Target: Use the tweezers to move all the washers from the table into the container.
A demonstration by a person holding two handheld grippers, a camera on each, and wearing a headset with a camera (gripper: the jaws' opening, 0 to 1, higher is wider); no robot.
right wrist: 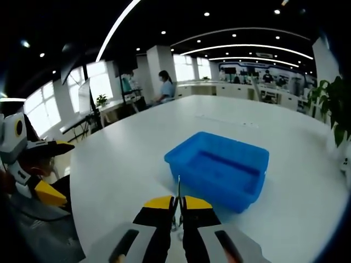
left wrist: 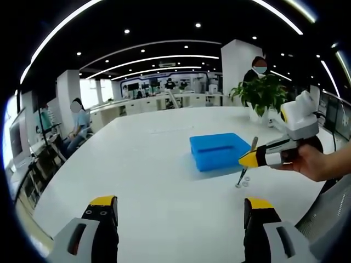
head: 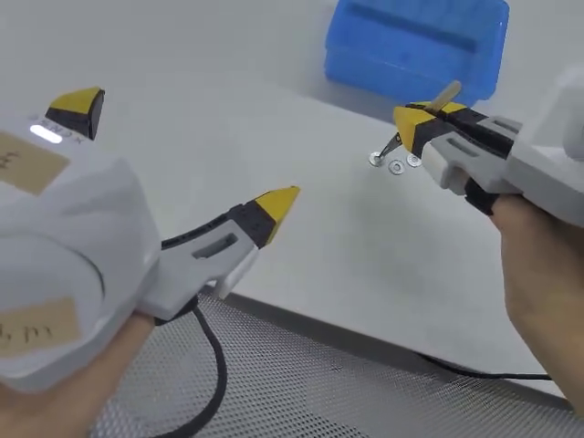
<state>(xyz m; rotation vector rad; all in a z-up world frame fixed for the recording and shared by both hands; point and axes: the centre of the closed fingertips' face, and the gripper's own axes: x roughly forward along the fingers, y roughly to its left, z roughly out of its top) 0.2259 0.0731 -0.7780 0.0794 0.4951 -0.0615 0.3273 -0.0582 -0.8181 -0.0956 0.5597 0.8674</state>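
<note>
I see bright, even light from ceiling strips (left wrist: 156, 57) & windows (right wrist: 96, 76); soft shadows, table (head: 274, 119) washed out. Fisheye bends gripper-view edges; head view slightly soft.

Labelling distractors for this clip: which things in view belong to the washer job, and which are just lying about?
Job: washers, tweezers in the shut right tool, blue container, table, open left tool.
Lying about: potted plant, black cable, grey mesh.
</note>
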